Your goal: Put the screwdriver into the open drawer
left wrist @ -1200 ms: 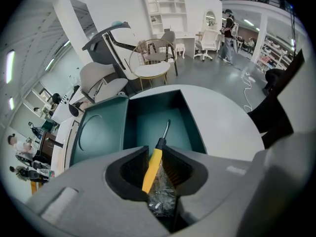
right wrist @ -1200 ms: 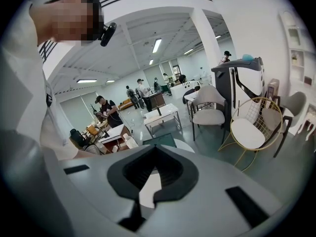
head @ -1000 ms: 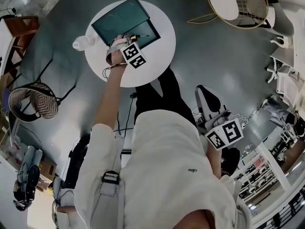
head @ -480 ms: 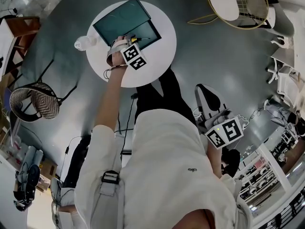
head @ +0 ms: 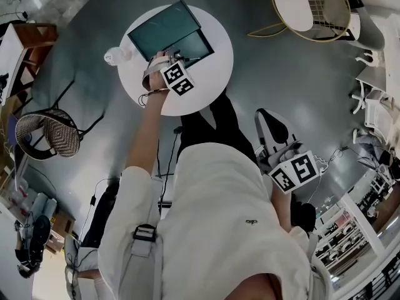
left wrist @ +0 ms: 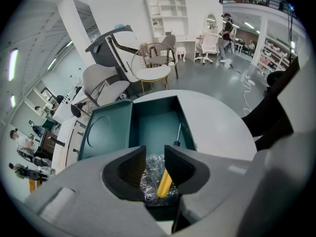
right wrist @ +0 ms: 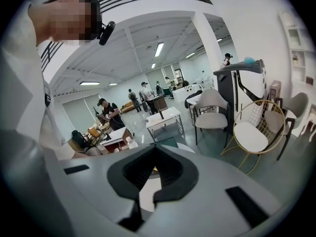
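Observation:
On the round white table (head: 206,86) stands a teal box (head: 164,25) with its drawer (head: 199,42) pulled out. My left gripper (head: 170,60) hangs over the drawer's near end, pointing steeply down. In the left gripper view its jaws (left wrist: 155,154) are opening. Below and between them the screwdriver (left wrist: 164,181), with a yellow handle and a thin metal shaft, lies in the drawer (left wrist: 153,122) on crinkled foil (left wrist: 150,174). Neither pad presses on it. My right gripper (head: 284,167) stays low at my side, shut (right wrist: 155,149) and empty.
A clear plastic bottle (head: 115,56) lies at the table's left edge. A wicker chair (head: 47,133) stands to the left, and a gold wire chair (head: 309,5) with a round seat beyond the table. Cables run over the grey floor.
The left gripper stays over the drawer. The screwdriver shaft that stuck out to its right now shows less. The right gripper has not moved.

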Available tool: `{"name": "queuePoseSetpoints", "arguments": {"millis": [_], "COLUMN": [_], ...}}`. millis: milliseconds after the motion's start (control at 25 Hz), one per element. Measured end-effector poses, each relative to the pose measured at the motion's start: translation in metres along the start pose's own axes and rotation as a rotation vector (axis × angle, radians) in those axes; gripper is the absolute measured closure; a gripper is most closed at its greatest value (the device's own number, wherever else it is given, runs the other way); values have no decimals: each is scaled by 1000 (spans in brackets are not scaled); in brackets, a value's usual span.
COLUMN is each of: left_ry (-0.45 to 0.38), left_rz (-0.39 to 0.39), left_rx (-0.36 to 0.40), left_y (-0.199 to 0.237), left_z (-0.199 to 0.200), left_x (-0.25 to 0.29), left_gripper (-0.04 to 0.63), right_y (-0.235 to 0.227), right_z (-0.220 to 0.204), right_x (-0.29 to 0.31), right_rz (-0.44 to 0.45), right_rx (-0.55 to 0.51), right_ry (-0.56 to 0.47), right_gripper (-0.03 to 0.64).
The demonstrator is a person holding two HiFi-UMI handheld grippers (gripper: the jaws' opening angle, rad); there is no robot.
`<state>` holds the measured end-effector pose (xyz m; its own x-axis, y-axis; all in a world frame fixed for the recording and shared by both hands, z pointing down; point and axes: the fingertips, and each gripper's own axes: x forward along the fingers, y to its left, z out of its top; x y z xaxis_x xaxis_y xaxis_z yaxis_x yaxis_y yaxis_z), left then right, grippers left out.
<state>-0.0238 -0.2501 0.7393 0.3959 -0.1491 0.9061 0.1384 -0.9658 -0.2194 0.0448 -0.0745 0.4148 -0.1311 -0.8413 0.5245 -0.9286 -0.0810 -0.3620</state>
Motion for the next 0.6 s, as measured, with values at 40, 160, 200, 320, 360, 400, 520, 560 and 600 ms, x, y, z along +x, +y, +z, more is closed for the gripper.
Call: {"name": "queuePoseSetpoints", "arguments": {"millis": [40,160,200,320,360,400,520,560,600], "left_ry": [-1,-4,-7,-11,-14,-20,-42,-49,-55], "left_rz": [1,5,4,-6,1,13,38,45,54], "left_rx": [1,3,3,-3,-3,-1,-1,-3,-3], "left_y": [0,-2,-3,-9,-7,-5,-2,-1,-1], "left_z": [-1,-1,0,-1,0,2,6,7,7], "left_x": [-2,-6,-7,-9,-12,-17,-32,-37,-43], "left_gripper": [476,476,476,476,476,476,476,476,476], "right_y": [2,5,5,8,9,10,16,19,21], "right_z": [0,1,1,4,5,6,8,9,10], "right_x": [0,-2,-3,-6,-7,-7,-9,-9,-9], "right_rz": [2,6,6,6,7,8,15,19,25], "right_rx": [-3,-11,-14,-22,-25,-28,-39,-42,-47], "right_ry": [-3,-11,-14,-25,-30,-35,-54,-60,-67], "right_gripper": [611,611,611,611,611,611,611,611,611]}}
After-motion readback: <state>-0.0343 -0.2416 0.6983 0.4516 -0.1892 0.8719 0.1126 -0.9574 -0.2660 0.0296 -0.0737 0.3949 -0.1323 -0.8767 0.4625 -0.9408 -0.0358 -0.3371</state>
